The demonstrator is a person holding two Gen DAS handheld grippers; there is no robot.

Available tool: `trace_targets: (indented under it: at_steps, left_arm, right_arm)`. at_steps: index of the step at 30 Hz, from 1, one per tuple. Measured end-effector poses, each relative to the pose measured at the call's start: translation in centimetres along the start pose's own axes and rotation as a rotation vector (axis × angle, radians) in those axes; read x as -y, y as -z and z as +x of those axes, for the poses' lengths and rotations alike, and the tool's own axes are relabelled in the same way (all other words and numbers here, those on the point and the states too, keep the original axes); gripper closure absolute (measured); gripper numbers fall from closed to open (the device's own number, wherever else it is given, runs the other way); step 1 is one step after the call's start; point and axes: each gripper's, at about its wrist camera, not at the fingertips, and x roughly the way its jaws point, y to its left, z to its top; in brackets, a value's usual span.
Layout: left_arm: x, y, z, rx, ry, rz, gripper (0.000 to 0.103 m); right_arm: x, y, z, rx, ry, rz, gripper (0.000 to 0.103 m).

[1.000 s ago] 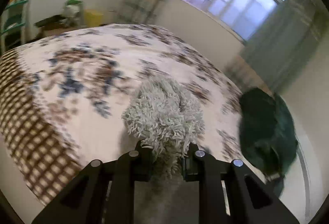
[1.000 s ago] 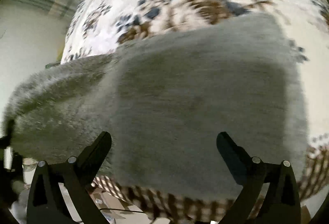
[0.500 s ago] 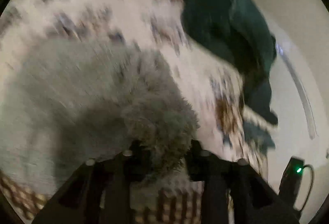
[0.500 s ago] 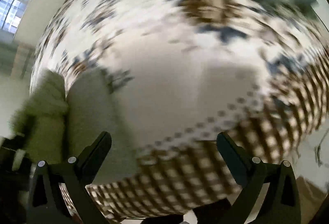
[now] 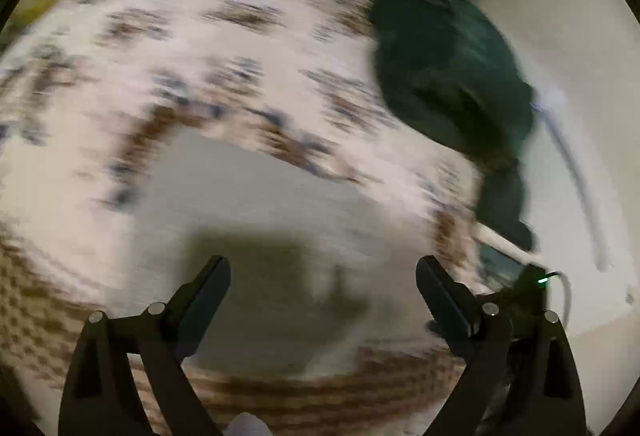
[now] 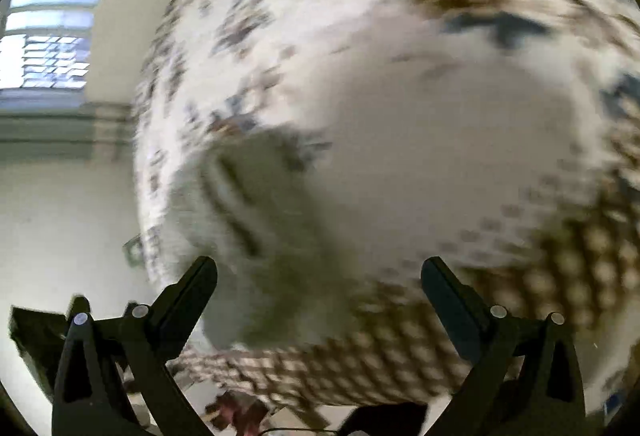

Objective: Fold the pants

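Looks basically done: grey pants (image 5: pixel 256 195) are left folded on the bed (image 5: pixel 100 163), dark clothes (image 5: pixel 448 75) at 2 o'clock, both grippers' fingers (image 5: pixel 208 288) spread, nothing gripped.

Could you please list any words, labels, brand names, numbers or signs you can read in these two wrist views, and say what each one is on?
None can be read.
The grey fleece pants, the floral bedspread and the dark green garment show no lettering; both views are badly motion-blurred.
The small black device with a green light is too small and blurred for any marking.
Both the left gripper and the right gripper carry no visible marking.
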Motion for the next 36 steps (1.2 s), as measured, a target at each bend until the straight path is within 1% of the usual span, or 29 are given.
trace_targets:
  at_steps: [2, 3, 4, 5, 6, 7, 8, 9, 10, 11, 13, 15, 17, 18, 19, 20, 21, 22, 23, 25, 27, 29, 30, 31, 32, 33, 34, 36]
  left_arm:
    - [-3.6, -0.9, -0.3, 0.001, -0.103, -0.018, 0.008]
    - [-5.7, -1.3, -0.1, -0.012, -0.168, -0.022, 0.008]
    - [-7.0, -1.5, 0.1, -0.023, -0.209, -0.03, 0.008]
    - [-8.7, -1.7, 0.4, -0.038, -0.247, -0.039, 0.008]
    - [-9.6, -1.6, 0.9, -0.052, -0.263, -0.042, 0.008]
    - [-10.5, -1.5, 1.3, -0.065, -0.276, -0.051, 0.008]
    - [-11.1, -1.3, 1.5, -0.074, -0.275, -0.06, 0.008]
    - [-11.5, -0.9, 2.3, -0.091, -0.264, -0.073, 0.008]
    - [-11.8, -0.6, 2.8, -0.103, -0.261, -0.085, 0.008]
    - [-11.7, -0.3, 3.3, -0.112, -0.252, -0.09, 0.008]
    - [-11.9, 0.4, 4.4, -0.142, -0.221, -0.11, 0.008]
    - [-11.7, 0.9, 5.3, -0.168, -0.188, -0.125, 0.008]
    - [-11.2, 1.1, 6.2, -0.191, -0.173, -0.114, 0.008]
    - [-10.9, 1.3, 6.8, -0.203, -0.175, -0.099, 0.008]
    - [-10.6, 1.4, 7.2, -0.212, -0.174, -0.088, 0.008]
    - [-10.4, 1.5, 7.6, -0.224, -0.179, -0.073, 0.008]
    - [-10.1, 1.6, 7.9, -0.235, -0.184, -0.06, 0.008]
    - [-9.9, 1.7, 8.0, -0.239, -0.178, -0.049, 0.008]
    - [-9.8, 1.8, 8.1, -0.241, -0.178, -0.042, 0.008]
    - [-9.5, 1.9, 8.2, -0.246, -0.184, -0.023, 0.008]
    - [-9.5, 2.1, 8.5, -0.254, -0.194, -0.009, 0.008]
    - [-9.6, 2.2, 8.9, -0.264, -0.207, 0.004, 0.008]
    - [-9.7, 2.3, 9.1, -0.272, -0.22, 0.009, 0.008]
    - [-9.9, 2.4, 9.2, -0.284, -0.224, 0.007, 0.008]
    - [-10.0, 2.5, 9.3, -0.299, -0.22, 0.003, 0.008]
    - [-9.9, 2.4, 9.2, -0.312, -0.221, 0.0, 0.008]
    - [-9.8, 2.2, 8.9, -0.314, -0.221, -0.001, 0.008]
    - [-9.2, 1.4, 7.9, -0.298, -0.2, -0.008, 0.008]
  right_arm:
    - [-2.8, -0.9, 3.2, -0.05, -0.044, -0.046, 0.0]
    - [-4.0, -1.2, 4.9, -0.073, -0.051, -0.063, 0.0]
    - [-4.9, -1.5, 6.9, -0.105, -0.042, -0.074, 0.0]
    - [-5.4, -1.8, 8.4, -0.126, -0.034, -0.068, 0.0]
    - [-5.7, -2.0, 9.6, -0.144, -0.019, -0.058, 0.0]
    - [-6.1, -2.0, 10.5, -0.162, 0.012, -0.047, 0.004]
    - [-6.5, -2.0, 10.6, -0.159, -0.004, -0.043, 0.027]
    - [-7.0, -1.7, 10.1, -0.132, -0.007, -0.054, 0.049]
    - [-7.6, -1.4, 9.1, -0.103, 0.035, -0.077, 0.075]
    - [-8.0, -1.1, 8.1, -0.085, 0.038, -0.086, 0.075]
    - [-8.2, -0.4, 5.6, -0.069, 0.011, -0.068, 0.076]
    - [-7.9, 0.0, 3.2, -0.047, 0.015, -0.048, 0.077]
    - [-6.7, -0.2, 1.4, -0.03, 0.072, -0.04, 0.077]
    - [-6.0, -0.3, 1.1, -0.025, 0.117, -0.042, 0.077]
    - [-5.1, -0.7, 1.6, -0.029, 0.168, -0.046, 0.075]
    - [-4.2, -1.0, 2.2, -0.047, 0.187, -0.038, 0.062]
    - [-3.2, -1.2, 3.1, -0.082, 0.21, -0.018, 0.051]
    - [-2.2, -1.1, 3.5, -0.107, 0.211, 0.011, 0.036]
    - [-1.6, -0.7, 3.3, -0.097, 0.185, 0.04, 0.026]
    - [-0.7, 0.5, 2.8, -0.078, 0.131, 0.08, 0.017]
    - [0.5, 2.1, 3.0, -0.091, 0.09, 0.132, 0.017]
    - [2.2, 3.7, 5.0, -0.157, 0.026, 0.212, 0.017]
    - [3.1, 4.6, 6.2, -0.177, 0.029, 0.239, 0.017]
    - [3.7, 5.1, 7.2, -0.188, 0.088, 0.231, 0.023]
    - [4.4, 5.6, 8.3, -0.206, 0.191, 0.203, 0.025]
    - [4.8, 5.8, 8.9, -0.22, 0.23, 0.187, 0.025]
    - [5.0, 5.9, 8.9, -0.223, 0.234, 0.183, 0.025]
    - [4.5, 5.5, 7.4, -0.201, 0.192, 0.185, 0.025]
